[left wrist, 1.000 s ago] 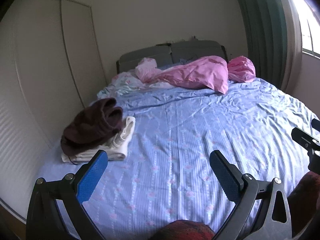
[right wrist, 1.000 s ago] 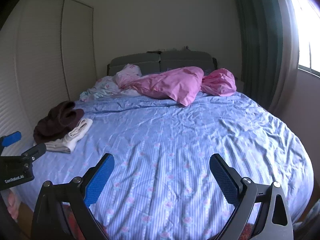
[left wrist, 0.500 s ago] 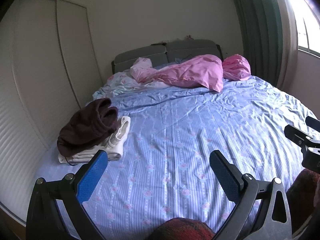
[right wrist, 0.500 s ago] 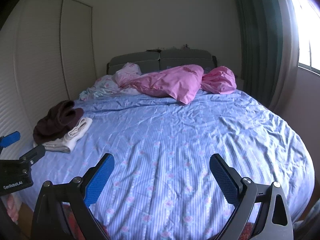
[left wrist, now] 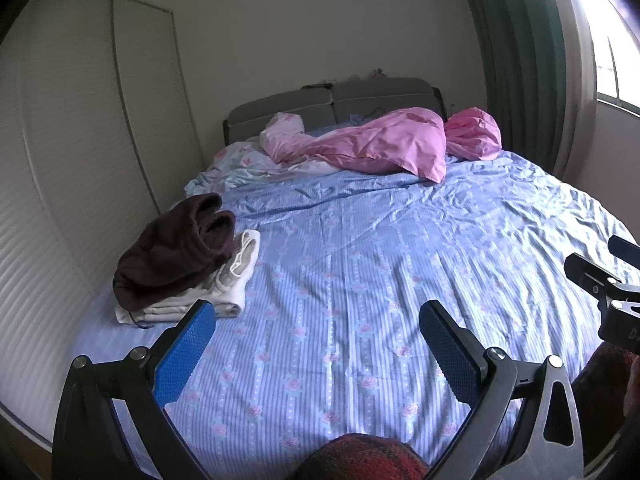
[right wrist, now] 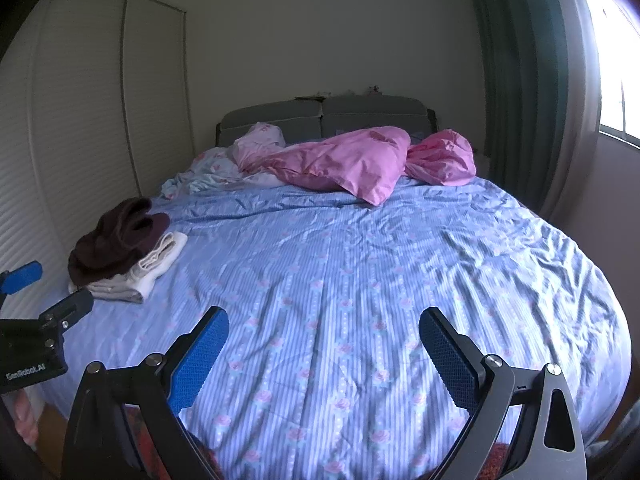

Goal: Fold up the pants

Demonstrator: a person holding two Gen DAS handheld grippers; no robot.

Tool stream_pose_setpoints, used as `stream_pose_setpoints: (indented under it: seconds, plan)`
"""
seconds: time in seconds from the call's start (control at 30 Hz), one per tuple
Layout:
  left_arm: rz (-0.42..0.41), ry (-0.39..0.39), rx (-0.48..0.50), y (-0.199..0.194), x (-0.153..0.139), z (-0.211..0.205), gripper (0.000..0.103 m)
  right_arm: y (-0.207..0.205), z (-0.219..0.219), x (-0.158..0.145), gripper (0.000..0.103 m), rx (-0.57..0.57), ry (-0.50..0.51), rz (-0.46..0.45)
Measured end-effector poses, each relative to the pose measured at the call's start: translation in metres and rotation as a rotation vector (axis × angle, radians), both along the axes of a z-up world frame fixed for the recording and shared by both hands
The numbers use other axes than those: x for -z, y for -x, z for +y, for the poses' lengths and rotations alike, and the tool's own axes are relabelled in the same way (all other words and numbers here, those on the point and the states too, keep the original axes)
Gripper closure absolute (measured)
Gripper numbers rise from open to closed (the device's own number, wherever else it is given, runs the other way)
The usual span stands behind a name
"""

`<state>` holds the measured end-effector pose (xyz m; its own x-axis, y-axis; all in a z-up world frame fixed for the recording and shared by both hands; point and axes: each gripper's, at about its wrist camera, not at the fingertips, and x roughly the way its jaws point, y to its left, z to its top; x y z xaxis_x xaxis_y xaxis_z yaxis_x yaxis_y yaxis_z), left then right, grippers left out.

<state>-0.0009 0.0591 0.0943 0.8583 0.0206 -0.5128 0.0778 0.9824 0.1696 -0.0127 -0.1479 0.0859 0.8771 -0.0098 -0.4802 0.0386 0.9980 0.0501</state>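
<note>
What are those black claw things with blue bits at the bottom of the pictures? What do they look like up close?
They are two hand-held grippers. The left gripper and right gripper look alike: black angular frames with silver bolts and two splayed fingers faced with blue dimpled pads. The left one's black body bears white lettering, "GenRobot.AI", seen from the right camera. No cables show.

A bed [right wrist: 360, 280] with a blue striped, rose-patterned sheet fills the room, its grey headboard [right wrist: 320, 114] at 12 o'clock. Pink bedding [right wrist: 352, 164] lies bunched below the headboard. A louvred wardrobe [right wrist: 80, 128] stands at 9 o'clock, and a green curtain [right wrist: 516, 80] beside a bright window [right wrist: 620, 64] at 2 o'clock.
</note>
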Motion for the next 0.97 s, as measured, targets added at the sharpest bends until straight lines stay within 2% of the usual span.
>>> stream_pose_setpoints:
  seconds: [0.97]
  plan:
    - [0.018, 0.002, 0.009, 0.0020, 0.0037, -0.0032, 0.000, 0.0003, 0.0021, 0.0035, 0.006, -0.001, -0.002, 0.010]
